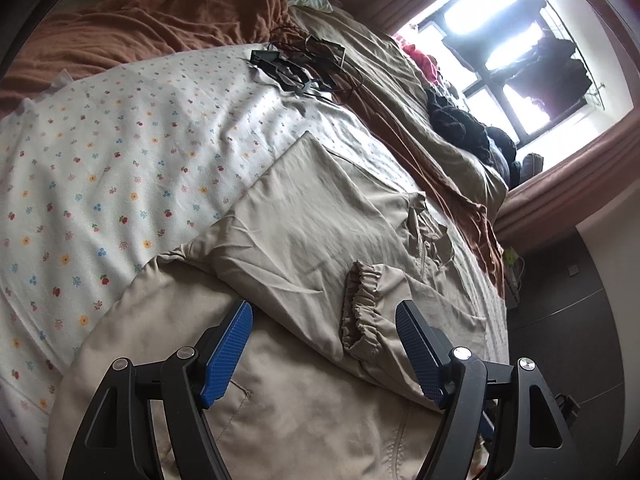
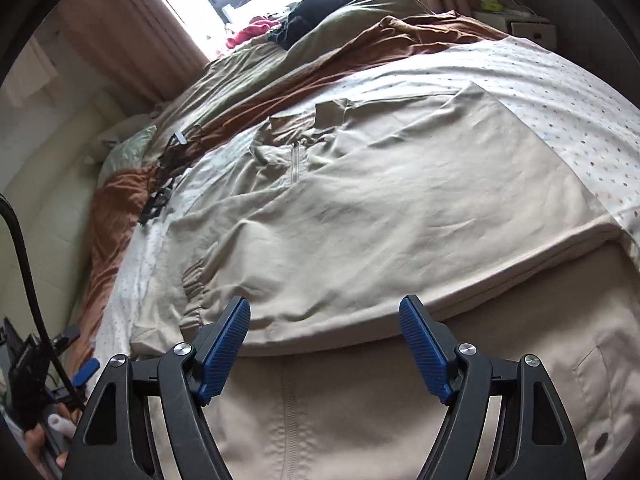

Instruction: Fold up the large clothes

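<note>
A large beige jacket [image 1: 304,216] lies spread on the flowered bed sheet [image 1: 100,168], with a sleeve folded across its body. The sleeve's gathered elastic cuff [image 1: 360,308] lies between my left fingers. My left gripper [image 1: 324,312] is open and empty just above the jacket's near part. In the right wrist view the same jacket [image 2: 400,200] shows its zipped collar [image 2: 295,160] at the far side and a folded edge [image 2: 440,304] across the near side. My right gripper [image 2: 325,308] is open and empty above that folded edge.
Brown and tan bedding [image 1: 168,12] is heaped along the far side of the bed. Black cables and a small device [image 1: 300,64] lie on the sheet. Dark clothes [image 1: 464,128] pile near the bright window [image 1: 512,48]. The other hand-held gripper [image 2: 36,392] shows at lower left.
</note>
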`<action>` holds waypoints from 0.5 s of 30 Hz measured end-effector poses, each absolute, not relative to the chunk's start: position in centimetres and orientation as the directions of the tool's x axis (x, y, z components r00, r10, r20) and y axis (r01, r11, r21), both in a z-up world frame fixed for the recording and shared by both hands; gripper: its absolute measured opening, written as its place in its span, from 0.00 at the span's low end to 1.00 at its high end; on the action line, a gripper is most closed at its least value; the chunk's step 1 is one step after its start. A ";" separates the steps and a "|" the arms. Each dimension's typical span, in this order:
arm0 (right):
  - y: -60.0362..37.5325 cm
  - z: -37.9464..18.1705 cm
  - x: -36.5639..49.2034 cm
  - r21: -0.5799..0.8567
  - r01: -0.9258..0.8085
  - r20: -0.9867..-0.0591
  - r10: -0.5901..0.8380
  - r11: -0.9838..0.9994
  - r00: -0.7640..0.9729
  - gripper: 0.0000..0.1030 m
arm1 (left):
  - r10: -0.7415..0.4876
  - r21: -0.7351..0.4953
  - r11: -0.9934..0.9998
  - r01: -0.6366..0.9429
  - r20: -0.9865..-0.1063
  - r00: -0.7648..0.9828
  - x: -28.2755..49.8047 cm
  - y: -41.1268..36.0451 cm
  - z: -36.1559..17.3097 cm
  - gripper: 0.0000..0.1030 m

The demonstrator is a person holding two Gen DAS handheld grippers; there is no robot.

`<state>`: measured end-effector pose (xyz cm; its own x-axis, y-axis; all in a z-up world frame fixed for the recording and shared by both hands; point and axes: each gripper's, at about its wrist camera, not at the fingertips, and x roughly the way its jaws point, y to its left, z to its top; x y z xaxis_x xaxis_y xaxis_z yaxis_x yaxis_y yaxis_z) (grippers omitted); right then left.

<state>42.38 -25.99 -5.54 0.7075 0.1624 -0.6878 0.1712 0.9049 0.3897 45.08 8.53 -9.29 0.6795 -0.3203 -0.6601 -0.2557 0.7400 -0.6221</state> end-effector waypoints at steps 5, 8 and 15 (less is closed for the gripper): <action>-28.9 -4.1 39.3 0.419 0.188 -0.652 0.151 0.888 0.743 0.77 | -0.311 -0.572 0.794 -0.205 -0.673 0.671 42.6 6.9 -8.3 0.73; -30.4 -4.2 37.3 0.435 0.205 -0.651 0.149 0.877 0.745 0.78 | -0.302 -0.550 0.814 -0.187 -0.676 0.672 40.3 6.5 -7.9 0.73; -33.1 -4.1 31.3 0.463 0.228 -0.637 0.142 0.857 0.758 0.90 | -0.265 -0.482 0.858 -0.177 -0.711 0.651 34.3 7.0 -7.6 0.78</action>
